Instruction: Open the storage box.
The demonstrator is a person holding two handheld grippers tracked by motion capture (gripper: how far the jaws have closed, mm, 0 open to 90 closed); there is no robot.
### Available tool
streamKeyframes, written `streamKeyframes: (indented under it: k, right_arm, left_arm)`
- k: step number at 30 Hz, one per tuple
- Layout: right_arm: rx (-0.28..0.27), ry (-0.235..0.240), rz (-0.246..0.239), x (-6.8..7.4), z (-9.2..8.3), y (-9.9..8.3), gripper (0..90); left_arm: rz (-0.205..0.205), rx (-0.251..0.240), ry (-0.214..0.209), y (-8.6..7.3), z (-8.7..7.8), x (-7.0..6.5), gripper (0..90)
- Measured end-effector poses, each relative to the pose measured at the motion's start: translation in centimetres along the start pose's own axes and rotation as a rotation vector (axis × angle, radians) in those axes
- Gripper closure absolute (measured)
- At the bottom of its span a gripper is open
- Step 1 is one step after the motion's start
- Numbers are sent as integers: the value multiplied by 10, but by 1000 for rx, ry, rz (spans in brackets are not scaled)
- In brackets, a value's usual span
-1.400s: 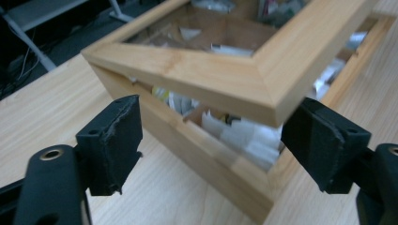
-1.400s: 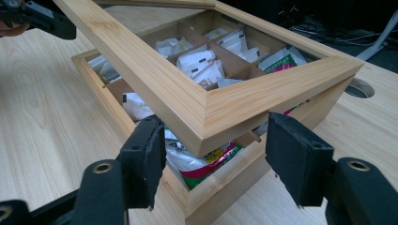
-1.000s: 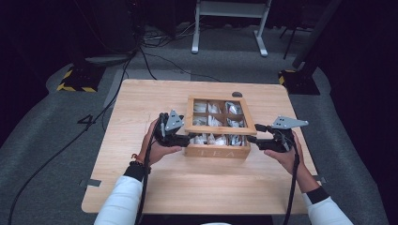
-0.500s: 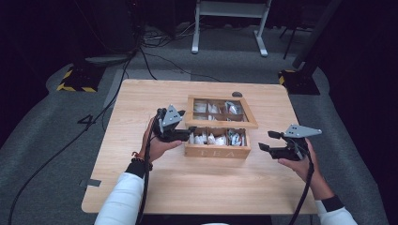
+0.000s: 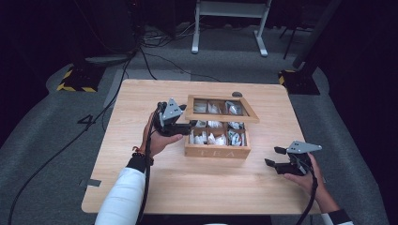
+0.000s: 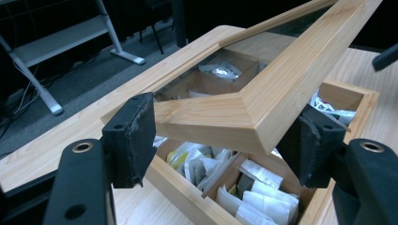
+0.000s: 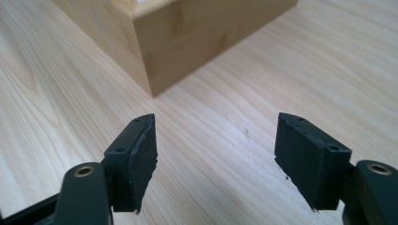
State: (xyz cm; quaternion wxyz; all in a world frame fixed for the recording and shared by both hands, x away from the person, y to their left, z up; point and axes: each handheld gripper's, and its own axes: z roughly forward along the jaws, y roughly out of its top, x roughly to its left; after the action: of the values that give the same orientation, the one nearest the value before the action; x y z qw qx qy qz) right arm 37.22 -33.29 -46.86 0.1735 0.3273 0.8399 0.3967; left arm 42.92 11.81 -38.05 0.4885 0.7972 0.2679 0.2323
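You've got "TEA" lettered across the front wall of the wooden box (image 5: 217, 151), facing you. Off the table's left side, there's a big "4" marked on the grey floor (image 5: 87, 121). Nothing legible on the packets inside.

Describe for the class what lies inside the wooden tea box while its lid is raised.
Inside the tea box, wooden dividers form compartments holding white tea-bag packets. The lid, lifted at one corner by the left gripper, covers the rear compartments; its glass shows more packets there, but not clearly.
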Motion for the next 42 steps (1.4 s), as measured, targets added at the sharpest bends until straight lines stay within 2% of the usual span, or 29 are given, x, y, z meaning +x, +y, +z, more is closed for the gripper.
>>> streamKeyframes:
  k: [3, 5, 9, 12, 14, 18, 27, 36, 42]
  right_arm:
    - [36, -1, 12, -3, 7, -7, 308]
    - [38, 3, 28, -5, 10, -10, 310]
    - [53, 12, 33, -4, 15, -13, 305]
    - [73, -2, 27, -3, 20, -15, 298]
    - [89, 9, 31, -2, 23, -17, 297]
    - [92, 13, 29, 0, 26, -18, 279]
    - [67, 28, 14, 1, 30, -20, 208]
    - [60, 30, 10, 1, 31, -20, 202]
    - [60, 29, 10, 1, 31, -20, 201]
  left_arm:
    - [4, -9, 5, 5, 1, 0, 339]
    - [0, -17, 14, 7, 1, 0, 343]
    - [0, -27, 19, 10, 1, 2, 350]
    - [4, -32, 13, 12, 1, 4, 353]
    - [7, -32, 11, 14, 0, 6, 364]
    - [19, -42, 25, 20, -1, 9, 393]
    - [-13, -79, 17, 30, -1, 22, 438]
    - [-36, -97, 10, 42, 1, 35, 480]
    - [-36, -99, 16, 49, 3, 41, 501]
